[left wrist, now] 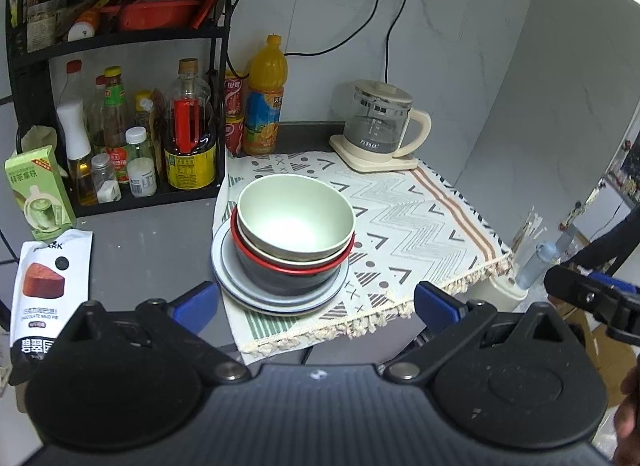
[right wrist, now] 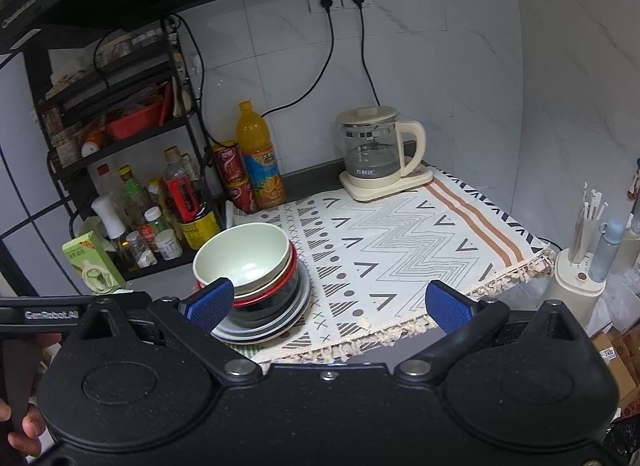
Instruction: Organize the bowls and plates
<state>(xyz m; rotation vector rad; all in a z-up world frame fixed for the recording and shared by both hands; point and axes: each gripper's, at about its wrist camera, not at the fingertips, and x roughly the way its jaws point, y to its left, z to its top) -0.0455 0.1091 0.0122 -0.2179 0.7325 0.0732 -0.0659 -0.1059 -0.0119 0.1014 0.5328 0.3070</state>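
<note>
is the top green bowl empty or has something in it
Empty: the top green bowl sits upright on the stack, and its bare, glossy inside shows in both wrist views.

White tiled wall (right wrist: 440, 65), black shelf rack (left wrist: 120, 37), grey counter (left wrist: 152, 250)

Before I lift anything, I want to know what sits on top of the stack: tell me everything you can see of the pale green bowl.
The pale green bowl is round, deep and matte, plastic or melamine by its look, with a thin cream rim. It is empty and upright, nested in a cream bowl inside a red-rimmed dark bowl. The stack stands on blue-grey plates at the left edge of the patterned cloth. Neither hand-held gripper touches it.
</note>
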